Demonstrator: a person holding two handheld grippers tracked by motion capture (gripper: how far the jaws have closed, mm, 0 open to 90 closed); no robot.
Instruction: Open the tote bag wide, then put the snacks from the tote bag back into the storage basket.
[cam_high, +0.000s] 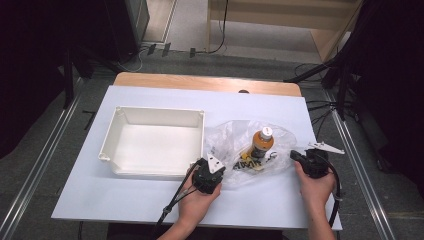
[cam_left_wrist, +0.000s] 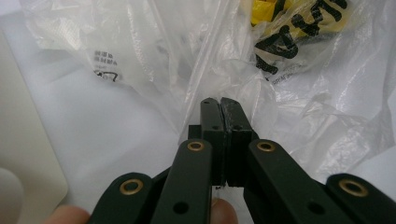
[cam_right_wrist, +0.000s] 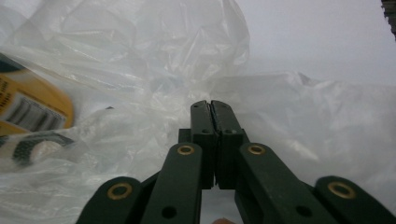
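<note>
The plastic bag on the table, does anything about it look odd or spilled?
Nothing spilled. The clear plastic bag lies crumpled with an orange bottle on its side inside. Left gripper and right gripper pinch its edges; the white tray sits beside it.

Bright, even tabletop light; dark surroundings, soft focus.

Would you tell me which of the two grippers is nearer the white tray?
The left gripper: it sits beside the white tray's near right corner, pinching the plastic bag, while the right gripper is across the bag.
</note>
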